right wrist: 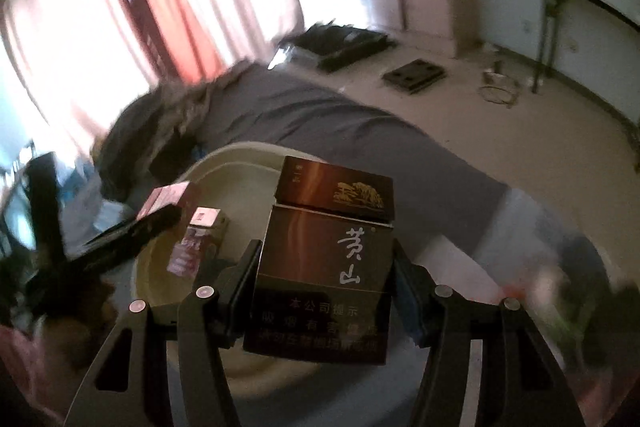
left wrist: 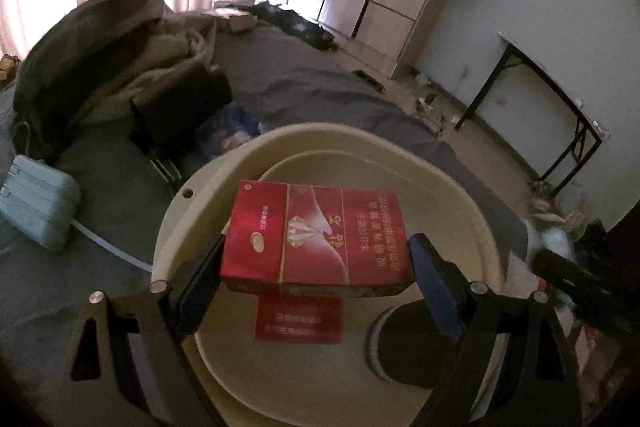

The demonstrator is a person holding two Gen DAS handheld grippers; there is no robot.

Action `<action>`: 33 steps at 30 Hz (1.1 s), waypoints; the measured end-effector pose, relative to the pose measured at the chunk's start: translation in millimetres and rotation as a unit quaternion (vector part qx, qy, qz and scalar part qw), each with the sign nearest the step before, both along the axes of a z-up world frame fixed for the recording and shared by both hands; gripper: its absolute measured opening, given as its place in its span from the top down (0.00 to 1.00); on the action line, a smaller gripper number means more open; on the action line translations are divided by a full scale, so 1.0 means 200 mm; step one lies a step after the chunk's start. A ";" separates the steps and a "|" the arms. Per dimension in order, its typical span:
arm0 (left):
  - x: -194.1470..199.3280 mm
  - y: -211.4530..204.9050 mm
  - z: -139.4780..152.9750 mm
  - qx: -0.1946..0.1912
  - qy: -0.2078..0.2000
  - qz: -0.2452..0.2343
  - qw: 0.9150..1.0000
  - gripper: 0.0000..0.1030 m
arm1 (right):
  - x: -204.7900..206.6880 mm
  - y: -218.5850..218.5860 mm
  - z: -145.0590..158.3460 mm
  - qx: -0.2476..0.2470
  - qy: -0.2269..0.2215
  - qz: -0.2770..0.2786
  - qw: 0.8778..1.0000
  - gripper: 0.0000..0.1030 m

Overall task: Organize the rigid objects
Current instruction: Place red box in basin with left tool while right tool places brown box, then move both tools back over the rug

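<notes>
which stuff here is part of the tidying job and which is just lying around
Job: red pack in left gripper; brown pack in right gripper; cream basin; red card inside it.

Lying about: clothes pile, pale blue charger, folding table.

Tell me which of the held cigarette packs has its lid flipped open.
The dark brown cigarette pack in the right gripper: its lid stands lifted. The red cigarette pack in the left gripper, above the cream plastic basin, is closed.

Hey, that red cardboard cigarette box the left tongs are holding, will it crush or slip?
The red cardboard cigarette box is probably light and fairly stiff: its edges look square between the left tongs. Its surface seems glossy, so it may slip. Released over the cream plastic basin, it would likely land flat.
</notes>
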State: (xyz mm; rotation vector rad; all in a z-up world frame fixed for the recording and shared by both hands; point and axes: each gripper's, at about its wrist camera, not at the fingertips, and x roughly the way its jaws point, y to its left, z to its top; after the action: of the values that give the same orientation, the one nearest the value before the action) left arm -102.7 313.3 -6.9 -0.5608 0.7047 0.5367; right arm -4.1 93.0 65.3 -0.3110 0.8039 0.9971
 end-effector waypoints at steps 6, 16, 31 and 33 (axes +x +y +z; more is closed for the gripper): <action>0.02 0.03 -0.08 -0.026 0.023 -0.009 0.999 0.13 | 0.00 0.39 -0.08 -0.087 -0.027 0.060 0.994 0.43; 0.01 0.05 -0.10 -0.043 0.030 -0.012 0.999 0.06 | 0.10 0.64 -0.22 -0.144 -0.043 0.082 0.985 0.34; 0.36 -0.66 0.28 0.017 -0.081 -0.228 0.970 0.00 | 0.05 -0.85 0.28 0.041 -0.120 -0.216 0.968 0.00; 0.48 -0.85 0.25 0.036 -0.055 -0.273 0.960 0.00 | 0.05 -1.05 0.21 0.035 -0.112 -0.257 0.959 0.00</action>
State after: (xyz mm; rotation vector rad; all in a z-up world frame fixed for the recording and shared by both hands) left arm -7.4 142.3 44.0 -0.3030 0.6945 0.0153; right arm 5.7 -116.4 107.6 -0.1387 0.5962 0.4889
